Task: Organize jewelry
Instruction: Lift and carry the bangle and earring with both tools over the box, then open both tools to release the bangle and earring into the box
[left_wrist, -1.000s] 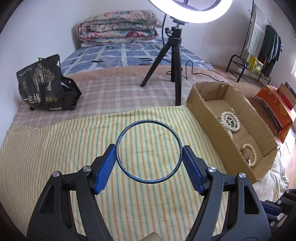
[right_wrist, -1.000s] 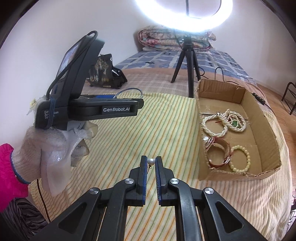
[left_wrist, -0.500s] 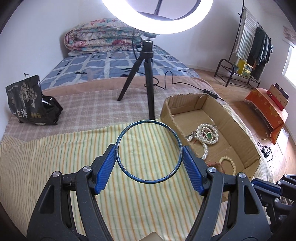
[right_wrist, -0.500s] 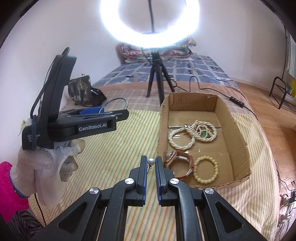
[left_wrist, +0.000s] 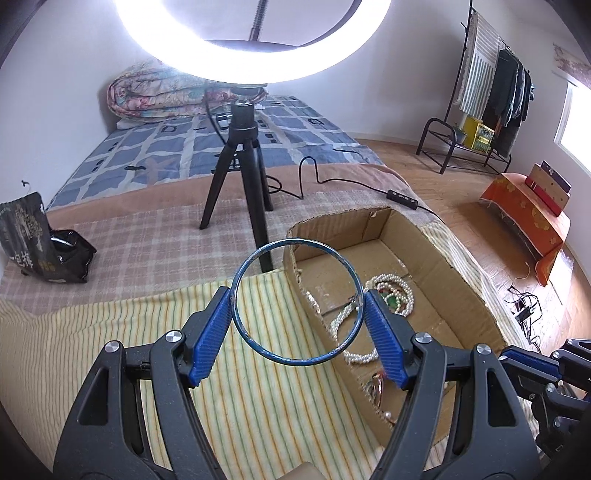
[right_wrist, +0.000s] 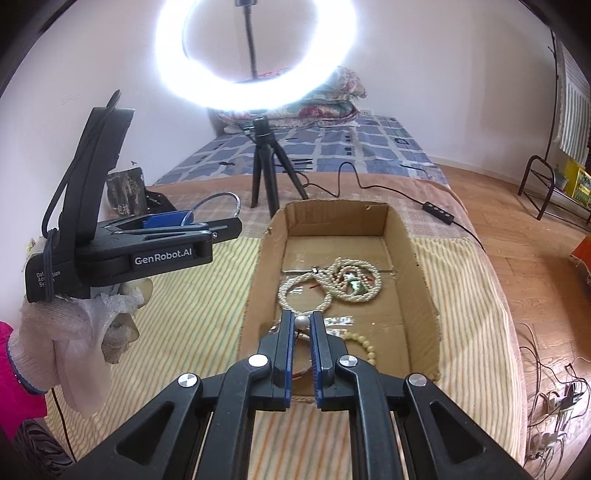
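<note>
My left gripper (left_wrist: 297, 314) is shut on a thin blue bangle (left_wrist: 258, 345) and holds it in the air over the near left wall of the cardboard box (left_wrist: 458, 284). In the right wrist view the left gripper (right_wrist: 221, 225) is at the left with the bangle (right_wrist: 218, 197) sticking out. My right gripper (right_wrist: 303, 326) is shut on a small pearl piece (right_wrist: 302, 322) above the box's (right_wrist: 421, 280) near end. Pearl necklaces (right_wrist: 332, 284), a cream bead bracelet (right_wrist: 364, 345) and a brown bangle lie inside.
A ring light on a black tripod (left_wrist: 240, 173) stands behind the box, its cable (left_wrist: 351, 181) trailing right. A black bag (left_wrist: 40, 240) sits far left. The striped cloth (left_wrist: 258, 406) covers the bed. The floor with wires (right_wrist: 554, 398) is at the right.
Both grippers have moved right and forward toward the box. The bangle now hangs over the box's left wall and the pearl piece over its near end. Both grips are unchanged.
</note>
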